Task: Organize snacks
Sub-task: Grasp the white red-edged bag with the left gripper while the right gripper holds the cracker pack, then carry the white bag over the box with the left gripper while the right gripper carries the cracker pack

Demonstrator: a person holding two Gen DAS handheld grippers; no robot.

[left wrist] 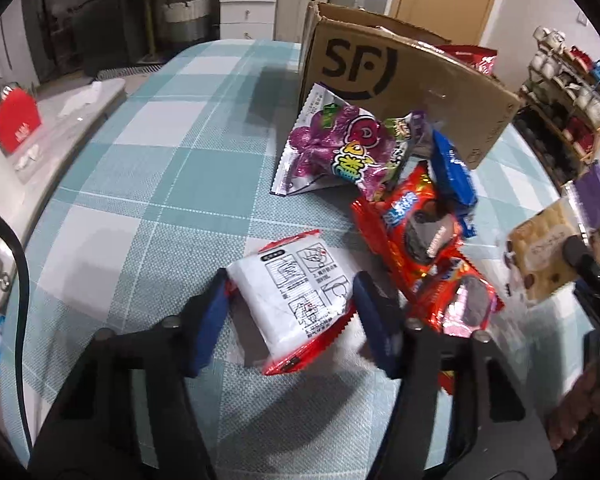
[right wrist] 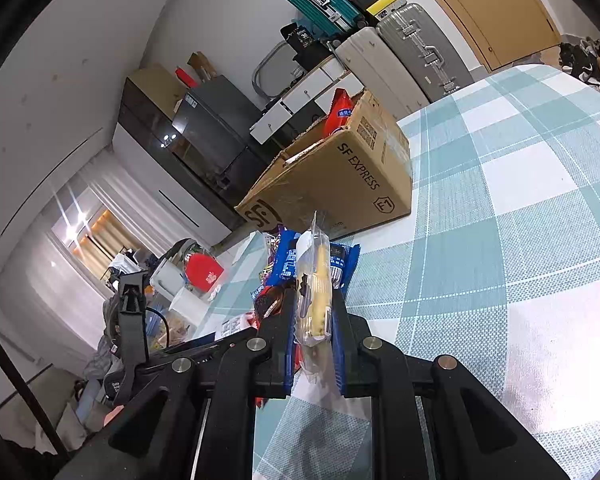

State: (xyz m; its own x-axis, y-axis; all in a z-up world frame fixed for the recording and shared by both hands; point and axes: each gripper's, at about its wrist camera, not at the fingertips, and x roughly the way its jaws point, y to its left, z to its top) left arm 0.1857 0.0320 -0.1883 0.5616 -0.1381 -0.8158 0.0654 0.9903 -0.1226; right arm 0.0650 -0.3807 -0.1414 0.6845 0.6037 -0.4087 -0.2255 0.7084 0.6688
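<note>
Left wrist view: the left gripper (left wrist: 290, 300) brackets a white-and-red snack packet (left wrist: 300, 300); its blue pads sit at the packet's two sides, apparently pinching it above the checked desk (left wrist: 140, 160), probably for carrying to the box. Beyond it lie a purple candy bag (left wrist: 332, 148), red packets (left wrist: 412, 232) and a blue packet (left wrist: 452, 172), heaped beside the cardboard box (left wrist: 400, 76), which serves as the collecting container; a red pack shows over its rim.

Right wrist view: the right gripper (right wrist: 314, 320) is pressed onto a clear-wrapped biscuit pack (right wrist: 316, 292), held edge-up so the thin wrapper stays between the pads. The open cardboard box (right wrist: 340, 176) ahead already holds a red bag (right wrist: 340, 112).
</note>
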